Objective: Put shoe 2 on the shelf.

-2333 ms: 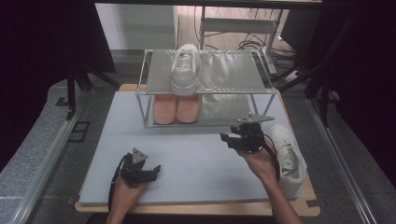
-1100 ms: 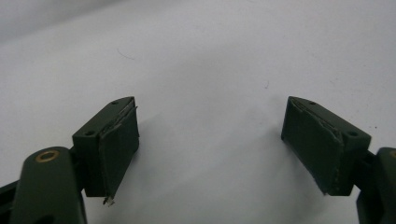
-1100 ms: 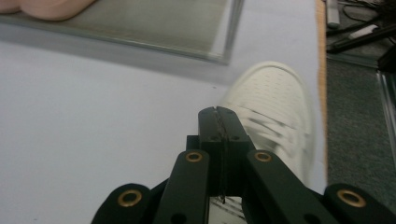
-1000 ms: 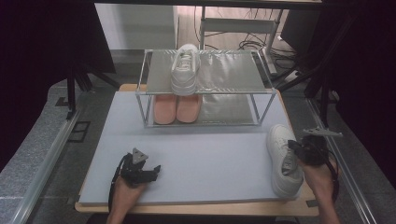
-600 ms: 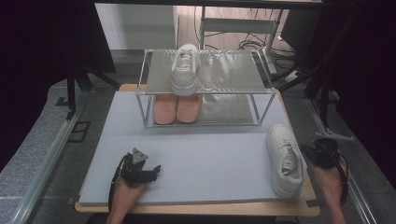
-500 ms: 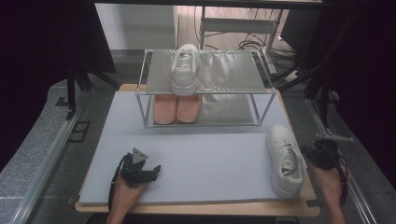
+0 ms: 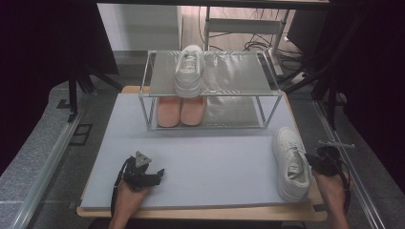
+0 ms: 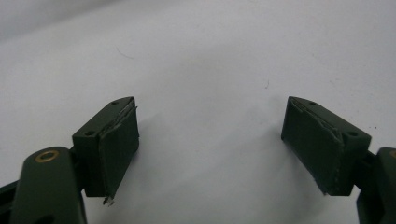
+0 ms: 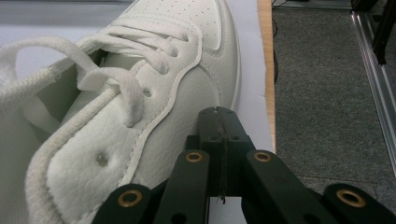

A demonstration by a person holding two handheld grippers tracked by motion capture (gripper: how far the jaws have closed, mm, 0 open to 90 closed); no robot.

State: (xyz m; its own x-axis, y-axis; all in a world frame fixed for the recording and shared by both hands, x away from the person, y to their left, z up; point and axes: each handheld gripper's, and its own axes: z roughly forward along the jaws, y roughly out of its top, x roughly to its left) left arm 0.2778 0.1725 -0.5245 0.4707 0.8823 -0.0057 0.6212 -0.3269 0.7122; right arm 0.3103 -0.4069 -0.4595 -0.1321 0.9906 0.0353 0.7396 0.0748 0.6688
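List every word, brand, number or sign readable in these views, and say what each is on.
None can be read. The white shoe by the right claw shows plain leather, laces and perforations, no logo. The white shoe on the rack, the pink pair below it, the grey mat and the left claw carry no visible lettering; any small marks are too blurred to tell.
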